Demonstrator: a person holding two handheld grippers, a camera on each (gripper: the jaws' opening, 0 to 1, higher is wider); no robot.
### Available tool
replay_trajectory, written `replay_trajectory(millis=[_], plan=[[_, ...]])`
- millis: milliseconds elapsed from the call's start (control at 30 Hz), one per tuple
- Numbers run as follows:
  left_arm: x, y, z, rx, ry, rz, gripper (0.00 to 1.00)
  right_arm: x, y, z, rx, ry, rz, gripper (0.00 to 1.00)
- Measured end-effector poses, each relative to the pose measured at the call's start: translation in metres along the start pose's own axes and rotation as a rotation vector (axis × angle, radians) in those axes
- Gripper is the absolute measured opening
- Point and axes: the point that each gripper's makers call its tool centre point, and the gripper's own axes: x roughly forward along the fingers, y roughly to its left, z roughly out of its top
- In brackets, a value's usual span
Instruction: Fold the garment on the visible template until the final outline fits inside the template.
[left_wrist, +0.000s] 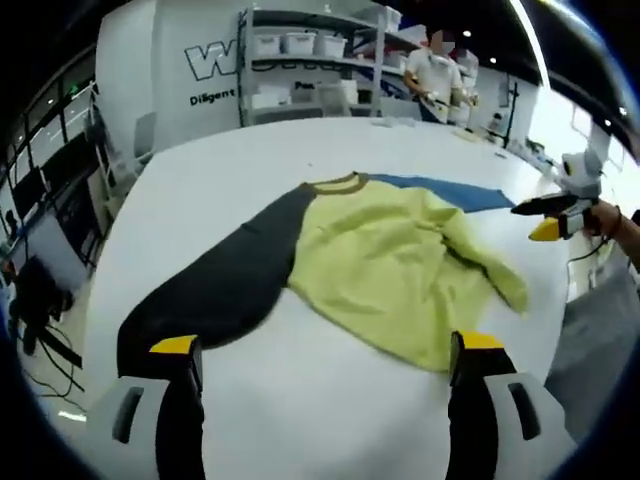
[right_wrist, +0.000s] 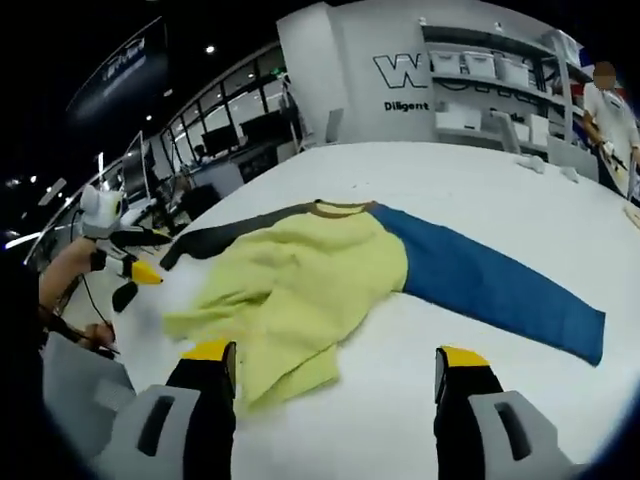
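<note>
Left gripper view: the left gripper (left_wrist: 325, 350) hangs above the white table (left_wrist: 250, 140) with its jaws spread wide and nothing between them. The garment (left_wrist: 385, 265) lies ahead of the jaw tips, a yellow body with a dark sleeve (left_wrist: 225, 280) stretched back toward the left jaw and a blue sleeve (left_wrist: 450, 192) lying beyond the body. The body is rumpled, and its right edge is turned over in a loose flap, so the cloth is judged only partly folded. No template outline can be made out under the garment in either picture. The right gripper (left_wrist: 550, 222) enters from the right, raised off the table beside the flap; its jaw gap cannot be read from that angle. Right gripper view: the right gripper (right_wrist: 335, 365) also stands open and empty, with the hem of the yellow body just ahead of its left jaw and the blue sleeve (right_wrist: 490, 285) running away to the right, flat and at full length. The left gripper (right_wrist: 135, 275) appears at the far left, beyond the dark sleeve (right_wrist: 215, 240). The two tools thus sit on opposite sides of the garment, a placement that suits taking each sleeve in turn and carrying it inward over the body. Shelving (left_wrist: 320, 60) and a person (left_wrist: 435, 75) stand past the table's far edge.
</note>
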Motion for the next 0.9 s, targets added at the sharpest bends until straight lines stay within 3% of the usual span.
replay_trajectory(millis=[367, 533, 767, 900], plan=[[-0.001, -0.047, -0.021, -0.017, 0.025, -0.088, 0.9, 0.004, 0.045, -0.027, -0.058, 0.078, 0.091, 0.73], [0.0, -0.072, -0.031, -0.052, 0.047, -0.151, 0.84, 0.007, 0.063, -0.04, -0.03, 0.112, 0.143, 0.69], [0.003, -0.092, -0.04, -0.128, 0.064, -0.206, 0.69, 0.01, 0.075, -0.053, -0.058, 0.159, 0.158, 0.61], [0.005, -0.098, -0.041, -0.155, 0.069, -0.222, 0.56, 0.012, 0.075, -0.057, -0.057, 0.173, 0.156, 0.49]])
